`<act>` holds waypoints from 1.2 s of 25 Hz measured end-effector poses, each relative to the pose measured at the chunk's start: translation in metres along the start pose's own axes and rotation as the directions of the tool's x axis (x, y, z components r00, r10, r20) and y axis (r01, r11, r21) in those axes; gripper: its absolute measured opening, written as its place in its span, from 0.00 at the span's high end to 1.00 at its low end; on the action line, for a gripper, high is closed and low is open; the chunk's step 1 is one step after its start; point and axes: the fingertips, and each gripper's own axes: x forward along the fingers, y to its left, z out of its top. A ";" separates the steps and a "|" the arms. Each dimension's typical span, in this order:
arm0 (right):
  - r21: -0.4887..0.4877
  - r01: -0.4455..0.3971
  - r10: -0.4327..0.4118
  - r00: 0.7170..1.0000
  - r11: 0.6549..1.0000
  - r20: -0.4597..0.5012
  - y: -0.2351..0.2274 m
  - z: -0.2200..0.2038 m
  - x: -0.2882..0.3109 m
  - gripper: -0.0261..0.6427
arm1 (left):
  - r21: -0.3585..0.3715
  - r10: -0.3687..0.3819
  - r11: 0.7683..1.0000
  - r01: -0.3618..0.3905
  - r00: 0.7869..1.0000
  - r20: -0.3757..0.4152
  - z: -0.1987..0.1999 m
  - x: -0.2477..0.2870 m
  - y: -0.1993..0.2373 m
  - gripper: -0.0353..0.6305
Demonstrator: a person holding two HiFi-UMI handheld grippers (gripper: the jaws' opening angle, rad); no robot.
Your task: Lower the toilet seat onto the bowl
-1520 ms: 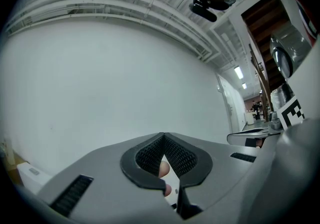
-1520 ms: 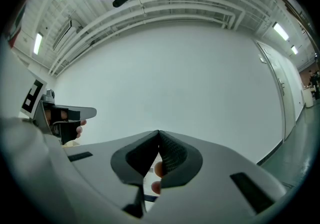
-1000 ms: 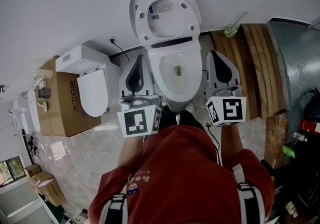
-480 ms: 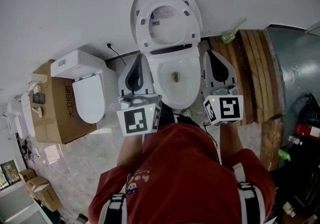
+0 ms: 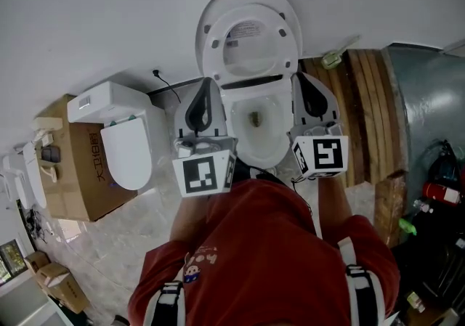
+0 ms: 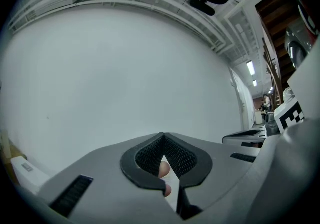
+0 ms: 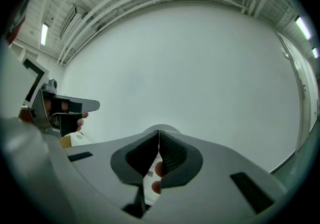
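Jaws shut & empty, both sides.
L gripper (image 5: 205, 92) and R gripper (image 5: 305, 88) flanked the toilet bowl (image 5: 256, 136), tips closed on nothing; toilet seat (image 5: 251, 30) stood raised vs the wall, ahead and between them, hinge axis running L-R, neither gripper clearly nearer.

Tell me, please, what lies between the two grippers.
The open bowl, in the head view: left gripper and right gripper flank it, seat raised behind.

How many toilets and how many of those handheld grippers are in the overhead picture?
Toilets: 2, the open toilet and the closed toilet on the cardboard box.
Grippers: 2, the left gripper and the right gripper.
Total: 4.
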 end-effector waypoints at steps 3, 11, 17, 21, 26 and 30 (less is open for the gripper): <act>-0.024 0.004 -0.005 1.000 1.000 -0.014 0.003 -0.004 0.020 0.94 | -0.011 -0.011 1.000 0.011 1.000 -0.005 -0.004 0.013 0.011 0.93; -0.119 -0.021 0.014 0.998 0.993 -0.057 0.016 -0.019 0.074 0.94 | -0.065 -0.043 0.997 0.041 0.999 -0.028 -0.018 0.047 0.037 0.93; -0.239 -0.067 0.037 0.991 0.969 -0.128 0.023 -0.037 0.114 0.94 | -0.077 -0.066 0.995 0.062 0.997 -0.046 -0.030 0.067 0.054 0.93; -0.240 -0.102 0.057 0.980 0.965 -0.189 0.029 -0.053 0.136 0.86 | -0.089 -0.077 0.993 0.071 0.995 -0.060 -0.039 0.077 0.064 0.93; -0.350 -0.150 0.066 0.968 0.925 -0.241 0.032 -0.070 0.161 0.79 | -0.096 -0.093 0.992 0.086 0.993 -0.071 -0.047 0.087 0.072 0.93; -0.446 -0.194 0.063 0.954 0.874 -0.293 0.030 -0.084 0.184 0.71 | -0.106 -0.105 0.990 0.097 0.991 -0.079 -0.054 0.094 0.078 0.93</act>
